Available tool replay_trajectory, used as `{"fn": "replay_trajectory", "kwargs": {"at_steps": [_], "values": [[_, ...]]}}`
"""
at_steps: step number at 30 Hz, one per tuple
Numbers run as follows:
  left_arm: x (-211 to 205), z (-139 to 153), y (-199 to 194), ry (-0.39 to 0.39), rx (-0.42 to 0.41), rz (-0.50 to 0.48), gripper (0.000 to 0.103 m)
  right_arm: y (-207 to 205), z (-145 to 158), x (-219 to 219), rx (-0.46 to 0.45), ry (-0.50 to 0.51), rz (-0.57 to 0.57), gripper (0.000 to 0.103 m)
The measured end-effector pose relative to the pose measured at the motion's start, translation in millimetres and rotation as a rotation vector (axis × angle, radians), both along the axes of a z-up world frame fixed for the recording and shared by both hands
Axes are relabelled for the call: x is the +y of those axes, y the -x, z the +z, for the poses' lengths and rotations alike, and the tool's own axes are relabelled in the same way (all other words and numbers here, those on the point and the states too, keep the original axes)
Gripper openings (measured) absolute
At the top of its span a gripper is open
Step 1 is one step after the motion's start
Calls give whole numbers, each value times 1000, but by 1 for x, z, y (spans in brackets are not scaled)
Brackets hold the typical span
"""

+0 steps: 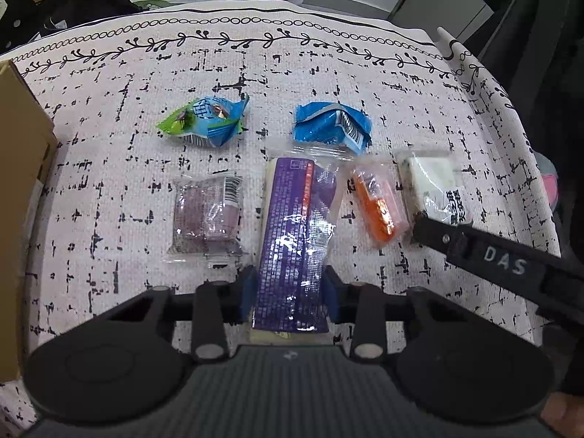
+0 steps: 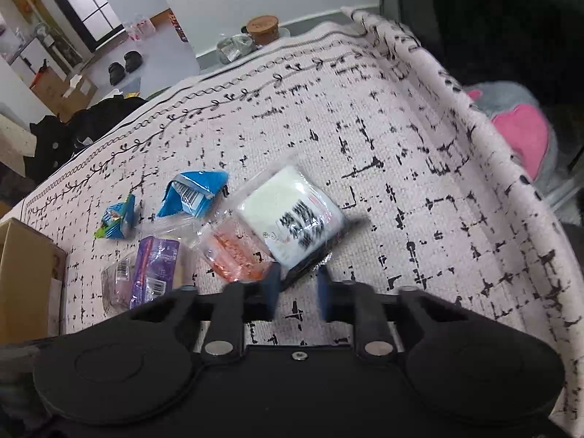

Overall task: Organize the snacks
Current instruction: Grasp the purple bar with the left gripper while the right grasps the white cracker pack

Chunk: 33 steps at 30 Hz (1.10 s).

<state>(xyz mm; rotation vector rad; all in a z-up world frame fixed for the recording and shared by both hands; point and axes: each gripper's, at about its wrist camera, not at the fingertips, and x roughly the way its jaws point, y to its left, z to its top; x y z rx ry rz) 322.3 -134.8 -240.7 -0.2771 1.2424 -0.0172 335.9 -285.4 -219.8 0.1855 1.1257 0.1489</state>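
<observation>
purple packet (image 1: 292, 241) | long axis along left gripper (image 1: 290, 292) (clamped)

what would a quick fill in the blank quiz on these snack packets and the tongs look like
1. The left tongs are closed around the long ____ packet.
2. The right tongs grip the edge of the clear-wrapped ____ square snack.
3. The clear packet with orange contents lies between the long packet and the ____ square snack.
4. The brown ____ box stands at the cloth's left edge.

Missing words: purple; white; white; cardboard
</observation>
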Motion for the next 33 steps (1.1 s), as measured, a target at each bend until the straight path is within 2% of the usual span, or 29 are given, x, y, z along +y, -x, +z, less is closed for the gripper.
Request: {"fn": "replay_trajectory", "kwargs": {"at_steps": [2,8,15,17,18,19,20,23,28,33], "values": [[4,4,2,7,-1,14,32,6,3,1,6,-12,12,0],[10,17,13,14,-30,27,31,24,23,-2,-26,-62,17,0],[17,32,24,26,-73,51,30,28,31,-12,-52,-98,-10,0],[21,37,26,23,-85,62,30,25,33,-14,-53,-93,-32,7],[23,39,27,22,-92,66,30,25,32,-13,-55,-91,-37,18],[25,40,27,21,-98,70,30,23,32,-13,-54,-97,-37,37],[27,42,28,21,-104,76,30,21,32,-13,-56,-107,-40,43],[34,49,28,16,-120,90,30,15,32,-13,-61,-126,-48,48],[40,56,26,10,-137,103,30,2,31,-12,-69,-151,-100,81],[44,57,21,-2,-145,111,30,-15,23,-8,-30,-190,-145,84]]}}
